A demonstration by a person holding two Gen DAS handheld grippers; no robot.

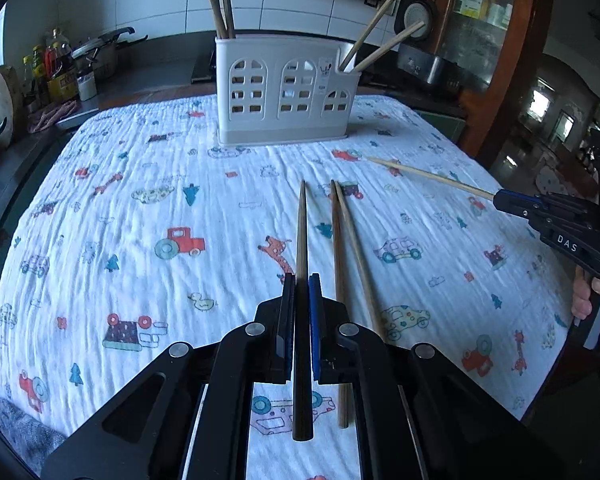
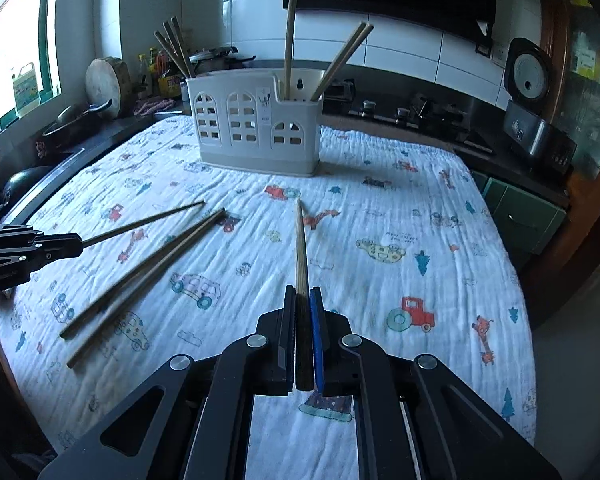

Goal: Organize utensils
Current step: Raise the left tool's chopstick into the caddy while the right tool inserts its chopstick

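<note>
My left gripper [image 1: 301,278] is shut on a dark brown chopstick [image 1: 301,232] that points toward the white utensil holder [image 1: 284,92]. It also shows in the right wrist view [image 2: 78,242]. My right gripper [image 2: 302,290] is shut on a pale chopstick [image 2: 301,248]; it shows in the left wrist view [image 1: 500,198] with that chopstick [image 1: 428,176]. Two more chopsticks [image 1: 346,236] lie side by side on the cloth, just right of my left gripper; they also show in the right wrist view [image 2: 148,272]. The holder [image 2: 256,128] has several chopsticks standing in its left and right compartments.
A white cloth with cartoon prints [image 1: 140,220] covers the table. A counter with bottles [image 1: 56,68], a pot and a round board runs along the left. A stove [image 2: 400,114] and a rice cooker [image 2: 536,128] stand behind and to the right of the holder.
</note>
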